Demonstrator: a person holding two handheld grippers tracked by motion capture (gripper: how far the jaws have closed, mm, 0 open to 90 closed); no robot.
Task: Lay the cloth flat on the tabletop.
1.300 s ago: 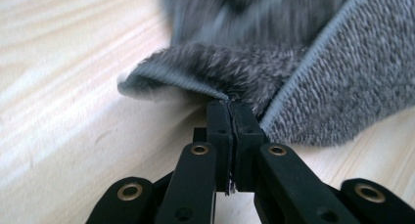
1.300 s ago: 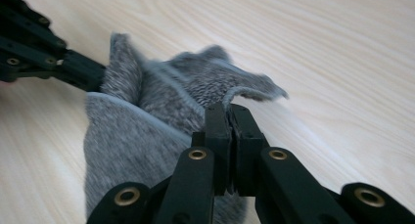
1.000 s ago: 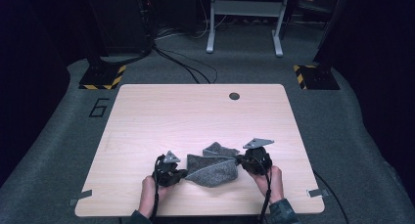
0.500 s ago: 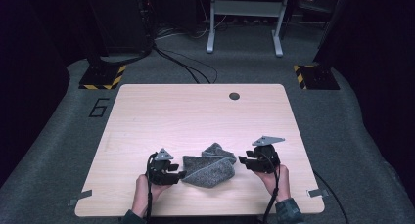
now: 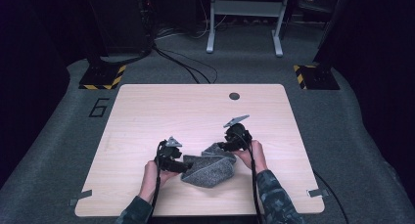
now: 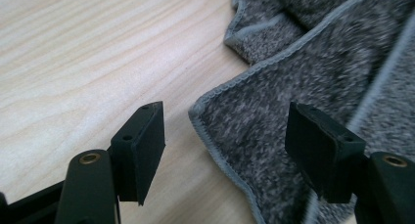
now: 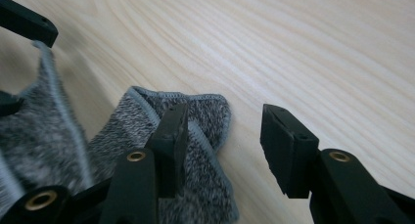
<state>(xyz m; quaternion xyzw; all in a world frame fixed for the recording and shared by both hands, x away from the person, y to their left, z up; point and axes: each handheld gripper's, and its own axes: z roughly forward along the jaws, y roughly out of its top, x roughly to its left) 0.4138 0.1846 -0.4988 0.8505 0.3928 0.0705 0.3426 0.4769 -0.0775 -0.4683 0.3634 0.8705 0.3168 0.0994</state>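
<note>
Grey knitted cloth w/ lighter stitched edging (image 5: 208, 168) lying crumpled on light wood-grain tabletop (image 5: 147, 111), near front edge, roughly centre, between the two hands. Partly folded: one flap doubled over main body, small pointed flap sticking up toward far-right side. Not flat, not a neat rectangle.

Left hand-held gripper (image 5: 185, 166) at cloth's left side, jaws apart at medium width, just been opening; in left gripper view hemmed corner of cloth (image 6: 210, 111) sits between jaws (image 6: 225, 150) but pads not pressing, cloth resting on tabletop. Nothing gripped.

Right hand-held gripper (image 5: 221, 146) at cloth's far-right flap, jaws parted at medium width, also just been opening; in right gripper view (image 7: 222, 145) one pad over rounded cloth flap (image 7: 195, 111), other pad over bare wood. No pinch, nothing gripped.

Progress, judged: looks like a fold laid down and let go, both grippers free of fabric. Fold prob. mid-way: layers stacked but edges uneven, bulge along front. Left to do: re-grab a corner or edge, prob. far-right flap, fold again or tidy, align hems. Can't tell how many folds are intended.

Black round grommet (image 5: 234, 96) near far edge of tabletop, well apart from cloth, not involved.
</note>
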